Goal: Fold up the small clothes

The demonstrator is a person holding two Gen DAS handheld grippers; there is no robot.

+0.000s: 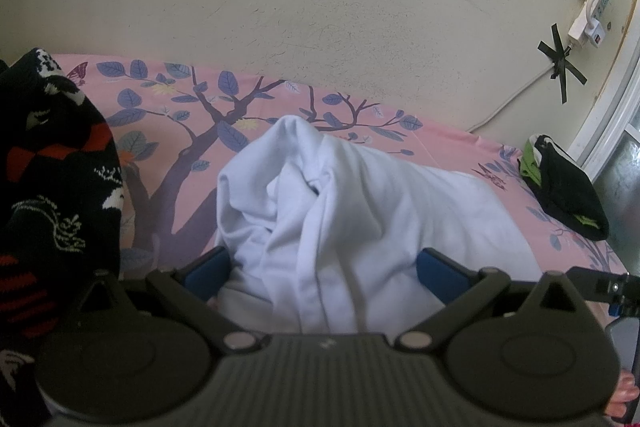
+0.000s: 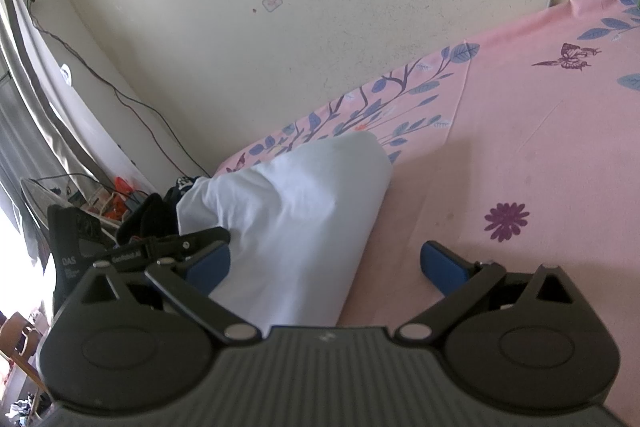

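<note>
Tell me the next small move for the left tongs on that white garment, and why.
Probably close the left tongs on the white garment. Their blue pads stand apart with bunched cloth already between them, so nothing is gripped yet. The right tongs are open too, at the garment's edge.

Cream wall [image 1: 240, 7] behind pink floral bedsheet [image 2: 520, 155]

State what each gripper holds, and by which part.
Nothing is held. Both the left gripper and right gripper are open; the white garment merely lies bunched between their fingers.
</note>
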